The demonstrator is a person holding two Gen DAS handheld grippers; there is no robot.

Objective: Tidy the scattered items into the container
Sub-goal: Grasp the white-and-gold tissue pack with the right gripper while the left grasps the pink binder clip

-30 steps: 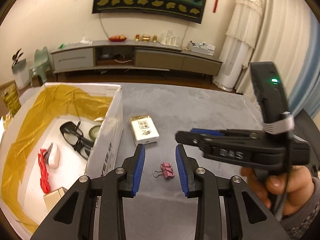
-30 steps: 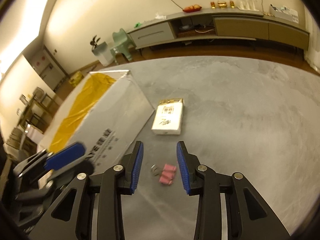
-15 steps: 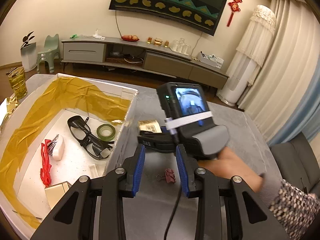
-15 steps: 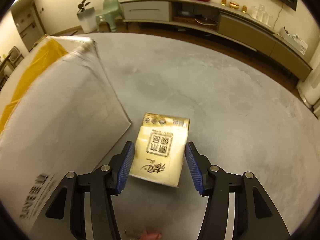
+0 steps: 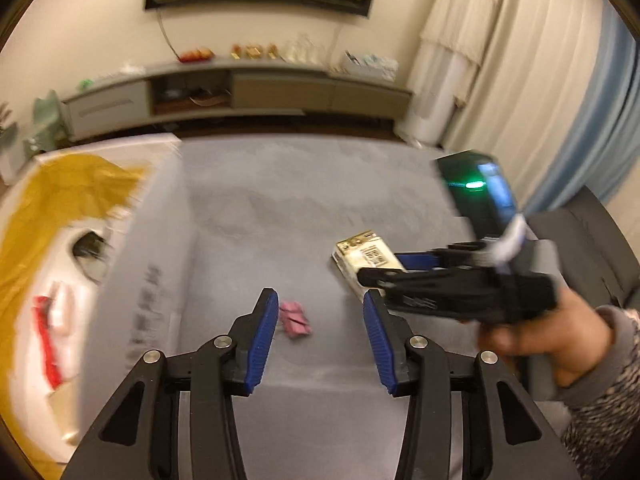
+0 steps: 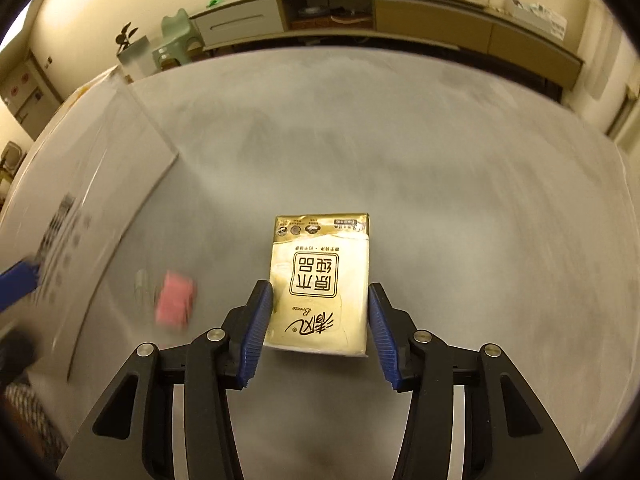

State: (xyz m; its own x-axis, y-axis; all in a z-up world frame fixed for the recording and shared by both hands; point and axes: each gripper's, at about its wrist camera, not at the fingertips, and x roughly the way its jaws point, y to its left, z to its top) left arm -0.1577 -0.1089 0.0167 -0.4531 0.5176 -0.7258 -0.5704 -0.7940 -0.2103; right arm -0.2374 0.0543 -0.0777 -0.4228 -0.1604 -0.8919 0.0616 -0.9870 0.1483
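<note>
Right tongs (image 6: 320, 320) straddle the near half of the tissue pack (image 6: 322, 280); blue pads (image 6: 258, 320) stand wide, the left one about touching the pack's edge, the right one showing a sliver of gap, so not yet clamped as far as the wrist view shows. The pack's long axis runs straight ahead along the fingers, its far end pointing away from the tongs. It seems to lie flat on the grey tabletop (image 6: 440, 160), though whether it is lifted cannot be told. Printed face reads large Chinese characters in a square frame, upside down from here, with a small "Breeze" script below; the far end is gold. Left tongs (image 5: 320, 334) gape, holding nothing. The pink binder clip (image 5: 295, 318) lies just ahead of them, close to the left pad. White cardboard box (image 5: 160, 240) with yellow tape lining sits left of the tissue pack, clip between them; its side lettering is blurred. Right hand is nearer the pack, left nearer the clip.
</note>
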